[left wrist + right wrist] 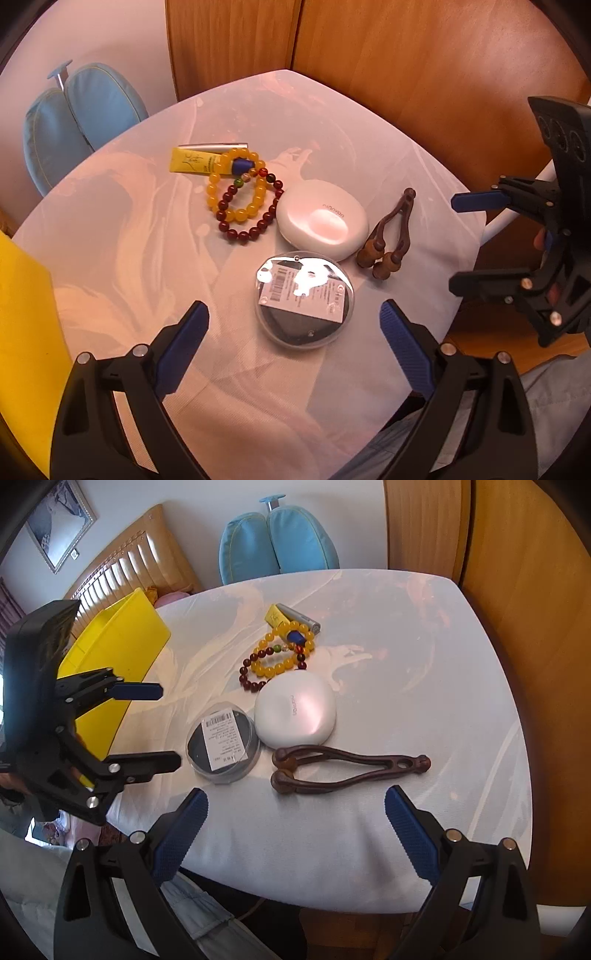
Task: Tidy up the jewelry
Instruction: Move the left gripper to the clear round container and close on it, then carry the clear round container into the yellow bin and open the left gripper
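Note:
A yellow bead bracelet point(236, 188) point(282, 653) and a dark red bead bracelet point(251, 214) point(255, 675) lie overlapped on the white table point(129, 240) point(424, 683). A white rounded case point(321, 223) point(295, 714), a clear round box point(304, 301) point(223, 747) with a labelled dark item inside, and a brown wooden roller tool point(388, 236) point(347, 770) lie beside them. My left gripper point(295, 328) point(168, 727) is open and empty, just short of the round box. My right gripper point(295, 819) point(456, 243) is open and empty, just short of the roller tool.
A yellow tube point(203, 158) point(291, 618) lies behind the bracelets. A yellow bin point(118, 657) point(26, 332) stands at the table's left edge. A blue chair back point(81, 118) point(277, 539) is behind the table. Wooden panels point(406, 74) point(535, 627) flank the back and right.

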Demonstrator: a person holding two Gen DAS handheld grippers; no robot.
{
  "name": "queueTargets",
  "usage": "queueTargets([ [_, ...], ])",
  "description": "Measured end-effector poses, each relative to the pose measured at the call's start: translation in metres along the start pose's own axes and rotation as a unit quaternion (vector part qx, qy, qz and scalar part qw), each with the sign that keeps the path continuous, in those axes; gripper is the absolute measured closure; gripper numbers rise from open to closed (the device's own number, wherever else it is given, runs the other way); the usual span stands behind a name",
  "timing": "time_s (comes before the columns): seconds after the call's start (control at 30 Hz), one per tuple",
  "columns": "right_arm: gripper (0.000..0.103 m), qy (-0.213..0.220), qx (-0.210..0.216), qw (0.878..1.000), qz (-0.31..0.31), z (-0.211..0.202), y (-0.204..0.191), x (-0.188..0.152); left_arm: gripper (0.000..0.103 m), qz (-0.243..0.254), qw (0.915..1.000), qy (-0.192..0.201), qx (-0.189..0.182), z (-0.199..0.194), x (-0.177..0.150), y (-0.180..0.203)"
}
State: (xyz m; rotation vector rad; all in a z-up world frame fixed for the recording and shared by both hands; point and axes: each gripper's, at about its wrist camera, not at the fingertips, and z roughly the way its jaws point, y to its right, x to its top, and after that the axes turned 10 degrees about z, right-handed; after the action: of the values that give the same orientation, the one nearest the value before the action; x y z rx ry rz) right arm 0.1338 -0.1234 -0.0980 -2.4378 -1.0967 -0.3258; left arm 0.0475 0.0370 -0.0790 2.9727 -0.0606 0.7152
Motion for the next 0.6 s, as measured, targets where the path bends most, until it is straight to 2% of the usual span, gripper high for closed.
queueTargets([
  [0.17,0.005,-0.020,-0.015,1.000,-0.008,0.014,0.006,0.000,0.012,0.006,0.9996,-0.023,-0.013,0.029,-0.004,0.003],
  [0.37,0.005,-0.027,-0.011,1.000,-0.006,0.021,0.010,0.001,0.012,0.027,0.9989,-0.035,0.013,0.050,0.001,0.008],
  [0.47,0.005,-0.029,-0.011,1.000,-0.006,0.021,0.010,0.001,0.012,0.058,0.9964,-0.046,0.042,0.061,-0.001,0.013],
  [0.57,0.005,-0.028,-0.010,1.000,-0.007,0.019,0.010,0.000,0.028,0.077,0.9960,-0.028,0.035,0.056,-0.001,0.019],
  [0.6,0.005,-0.028,-0.011,1.000,-0.007,0.019,0.010,-0.001,0.028,0.077,0.9958,-0.032,0.038,0.056,0.000,0.019],
])
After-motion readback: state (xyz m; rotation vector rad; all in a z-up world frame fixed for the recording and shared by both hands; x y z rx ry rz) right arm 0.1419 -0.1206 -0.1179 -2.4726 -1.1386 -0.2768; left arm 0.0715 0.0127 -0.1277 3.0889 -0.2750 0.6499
